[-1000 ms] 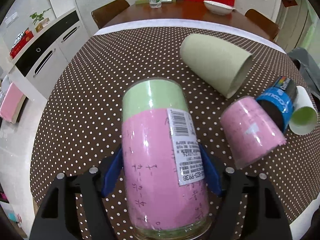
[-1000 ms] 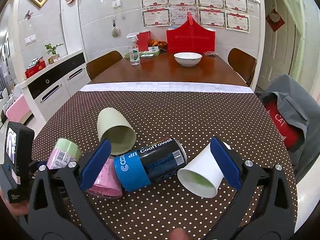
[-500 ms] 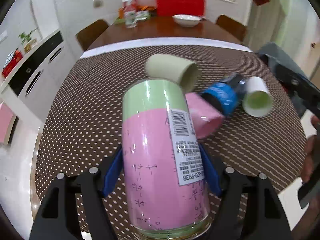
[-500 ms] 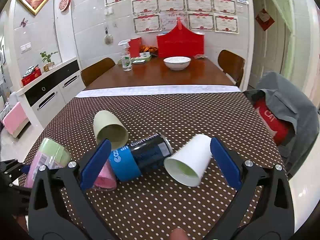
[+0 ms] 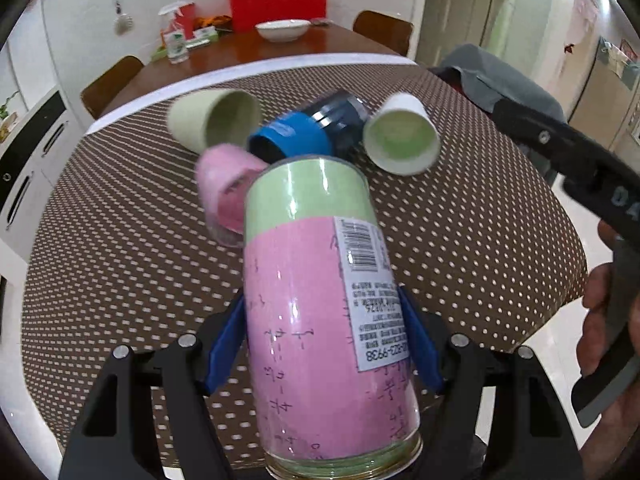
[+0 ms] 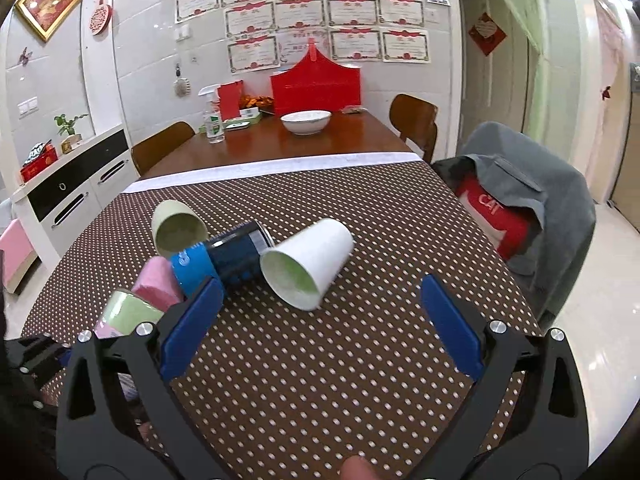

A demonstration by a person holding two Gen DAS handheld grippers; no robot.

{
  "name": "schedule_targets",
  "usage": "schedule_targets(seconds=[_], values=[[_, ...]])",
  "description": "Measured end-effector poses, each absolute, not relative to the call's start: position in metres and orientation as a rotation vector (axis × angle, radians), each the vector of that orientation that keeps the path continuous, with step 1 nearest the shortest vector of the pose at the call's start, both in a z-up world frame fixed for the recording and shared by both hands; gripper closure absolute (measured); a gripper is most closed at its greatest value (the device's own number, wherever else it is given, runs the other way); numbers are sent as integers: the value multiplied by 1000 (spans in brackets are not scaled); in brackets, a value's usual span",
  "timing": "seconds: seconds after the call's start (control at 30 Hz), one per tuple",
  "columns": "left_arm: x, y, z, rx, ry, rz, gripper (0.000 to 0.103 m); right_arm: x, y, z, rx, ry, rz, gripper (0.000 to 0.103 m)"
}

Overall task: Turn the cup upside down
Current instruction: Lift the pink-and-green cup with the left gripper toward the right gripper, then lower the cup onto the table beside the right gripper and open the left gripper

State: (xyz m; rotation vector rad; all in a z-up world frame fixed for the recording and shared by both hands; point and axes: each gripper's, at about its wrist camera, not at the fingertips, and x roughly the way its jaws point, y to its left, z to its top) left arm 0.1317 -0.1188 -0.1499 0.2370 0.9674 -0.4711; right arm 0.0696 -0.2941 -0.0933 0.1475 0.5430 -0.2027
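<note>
My left gripper (image 5: 320, 344) is shut on a pink-and-green labelled glass cup (image 5: 324, 304), held lying along the fingers above the dotted tablecloth; it also shows in the right wrist view (image 6: 124, 314). On the cloth lie a white paper cup (image 6: 306, 262) on its side, a blue and black can (image 6: 224, 258), a pale green cup (image 6: 176, 230) and a small pink cup (image 6: 158, 284). My right gripper (image 6: 316, 324) is open and empty, a little in front of the white cup.
The brown dotted tablecloth (image 6: 360, 360) covers a round table. A wooden dining table (image 6: 280, 140) with a white bowl (image 6: 306, 121) stands behind. A chair with a grey jacket (image 6: 532, 216) is at the right edge.
My left gripper with the glass cup has swung right and pulled back, so the lying cups now sit ahead of it. My right gripper has drawn back slightly, still open.
</note>
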Motion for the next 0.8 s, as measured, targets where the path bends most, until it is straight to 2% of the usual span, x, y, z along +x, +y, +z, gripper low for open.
schedule_targets(seconds=[0.3,0.5,0.8], values=[[144,-127,-169,247,1000,-458,30,59,-293,-98,142,544,-201,6],[139,-123,-158,233,954,-456,22,56,-291,-99,146,541,-202,6],[115,-115,-134,221,859,-430,22,48,-282,-89,153,516,-183,6]])
